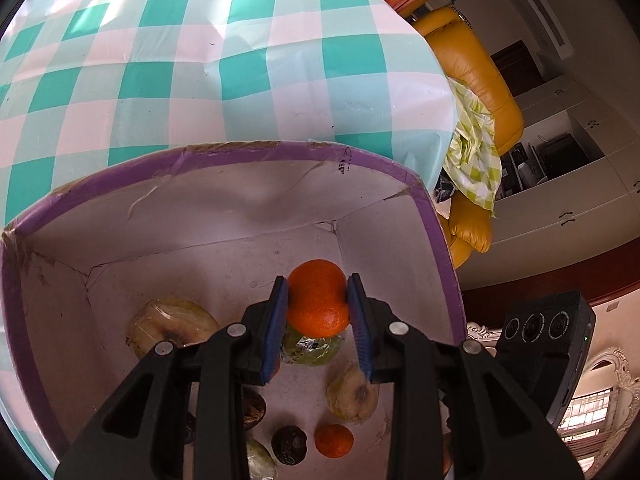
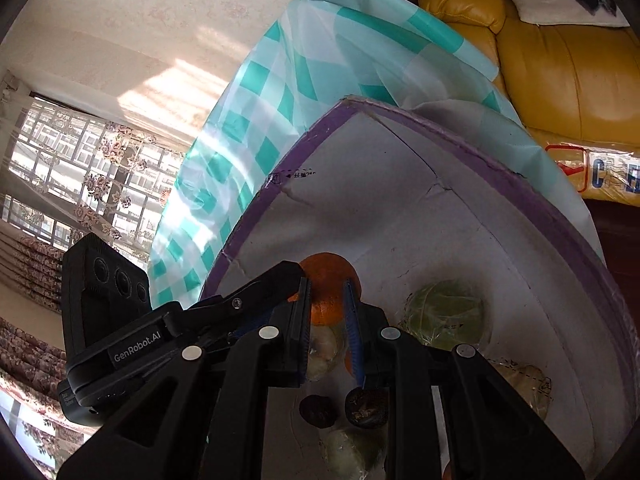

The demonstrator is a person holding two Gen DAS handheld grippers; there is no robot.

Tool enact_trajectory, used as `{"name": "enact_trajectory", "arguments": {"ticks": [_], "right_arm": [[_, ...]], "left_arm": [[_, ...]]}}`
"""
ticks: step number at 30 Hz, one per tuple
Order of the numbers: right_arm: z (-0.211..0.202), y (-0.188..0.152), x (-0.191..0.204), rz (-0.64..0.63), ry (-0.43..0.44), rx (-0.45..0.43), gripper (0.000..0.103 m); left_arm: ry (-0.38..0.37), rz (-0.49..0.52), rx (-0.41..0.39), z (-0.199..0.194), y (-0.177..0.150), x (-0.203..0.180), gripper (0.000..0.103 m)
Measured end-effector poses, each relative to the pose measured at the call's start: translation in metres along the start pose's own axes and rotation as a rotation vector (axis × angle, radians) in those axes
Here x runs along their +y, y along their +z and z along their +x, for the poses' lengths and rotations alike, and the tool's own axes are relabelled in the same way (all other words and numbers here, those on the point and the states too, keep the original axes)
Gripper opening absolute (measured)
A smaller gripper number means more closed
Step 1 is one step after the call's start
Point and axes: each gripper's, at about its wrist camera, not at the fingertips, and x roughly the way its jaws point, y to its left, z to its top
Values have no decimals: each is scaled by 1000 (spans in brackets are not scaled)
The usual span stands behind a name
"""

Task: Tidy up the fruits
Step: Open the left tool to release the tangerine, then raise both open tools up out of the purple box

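Fingers [image 1: 278, 320] of left gripper [image 1: 318, 322] clamp orange [image 1: 316, 298] at widest girth, above box [image 1: 240, 152] on checked counter [image 1: 160, 60]; right gripper [image 2: 328, 330] parted, empty. Orange looks firm, light, round; peel probably grippy but bruises under hard squeeze. Wrapped fruit [image 1: 172, 324] below likely slippery, soft

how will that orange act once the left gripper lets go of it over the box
The orange is round, so it will probably roll once it lands in the box, likely stopping against other fruit. Its rind dents in slightly between the left gripper pads, so it seems slightly soft. The dimpled peel probably grips well.
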Motion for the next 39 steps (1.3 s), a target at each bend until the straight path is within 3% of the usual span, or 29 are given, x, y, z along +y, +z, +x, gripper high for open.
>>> {"name": "enact_trajectory", "arguments": {"ticks": [9, 17, 19, 26, 27, 28, 29, 30, 35, 39], "right_arm": [[21, -2, -4, 3, -73, 38, 20], [20, -5, 2, -43, -119, 23, 20], [14, -5, 9, -59, -133, -6, 20], [-33, -25, 44, -190, -237, -130, 22], [-42, -33, 50, -223, -272, -158, 25], [-50, -41, 57, -250, -316, -191, 43], [-59, -50, 63, -276, -350, -227, 73], [-67, -60, 69, -298, -397, -275, 80], [-101, -113, 86, -407, -527, -409, 88], [-117, -149, 83, -425, -635, -480, 88]], "left_arm": [[88, -38, 44, 23, 0, 6, 23], [53, -22, 59, 20, -3, 11, 23], [46, 0, 41, 9, -5, 8, 36], [38, 121, -83, -53, -24, -5, 65], [46, 145, -110, -63, -30, -6, 67], [42, 170, -130, -72, -38, -7, 73], [35, 189, -143, -80, -46, -6, 75], [29, 198, -160, -88, -54, -3, 78], [21, 288, -226, -116, -100, 1, 88], [112, 391, -304, -135, -145, 0, 100]]}}
